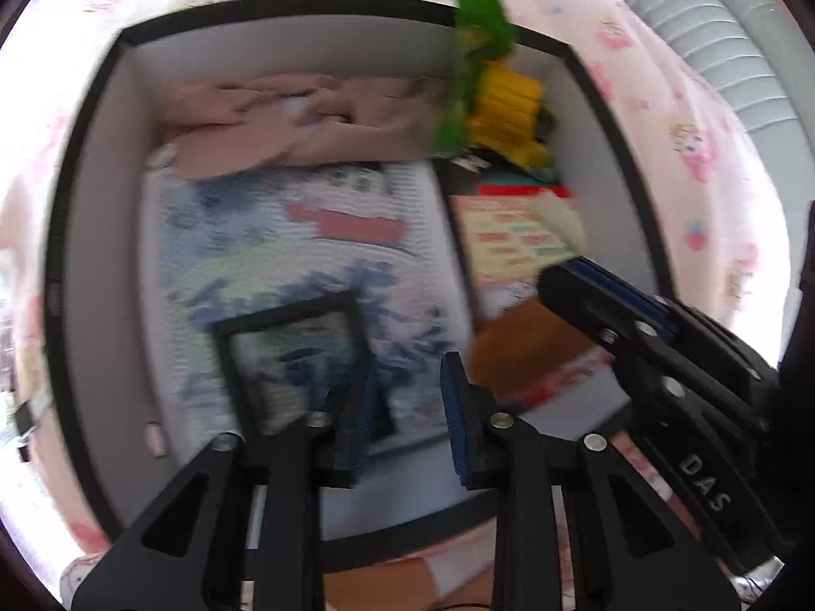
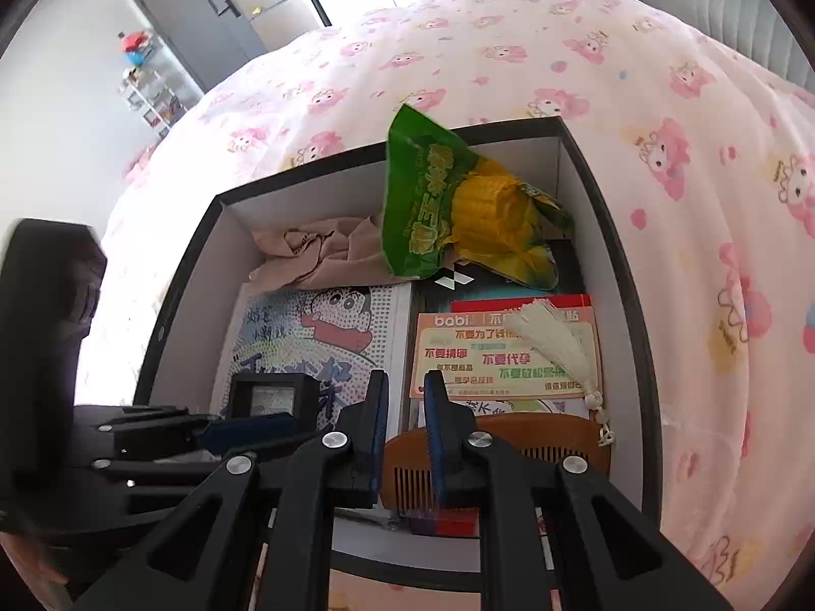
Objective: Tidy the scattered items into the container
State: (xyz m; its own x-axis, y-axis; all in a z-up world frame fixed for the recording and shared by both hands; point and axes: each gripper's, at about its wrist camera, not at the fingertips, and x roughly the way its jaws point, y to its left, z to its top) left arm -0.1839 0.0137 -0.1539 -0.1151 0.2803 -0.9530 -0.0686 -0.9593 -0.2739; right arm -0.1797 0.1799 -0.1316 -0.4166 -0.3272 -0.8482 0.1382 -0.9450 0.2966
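A black-rimmed box (image 1: 81, 234) (image 2: 575, 127) with white walls lies on the bed. Inside it are beige cloth (image 1: 285, 122) (image 2: 316, 249), a cartoon picture board (image 1: 305, 234) (image 2: 331, 326), a small black frame (image 1: 290, 351) (image 2: 270, 397), a green corn packet (image 1: 489, 96) (image 2: 458, 214), a card with a cream tassel (image 1: 514, 234) (image 2: 509, 356) and a wooden comb (image 1: 530, 351) (image 2: 540, 448). My left gripper (image 1: 407, 407) is open and empty above the frame. My right gripper (image 2: 407, 438) (image 1: 611, 305) is open and empty just over the comb.
The box rests on a pink cartoon-print bedspread (image 2: 509, 51) (image 1: 687, 142). A grey ribbed headboard (image 1: 713, 25) (image 2: 723, 0) is at the upper right. A grey door (image 2: 193, 15) and a small shelf rack (image 2: 147, 86) stand beyond the bed.
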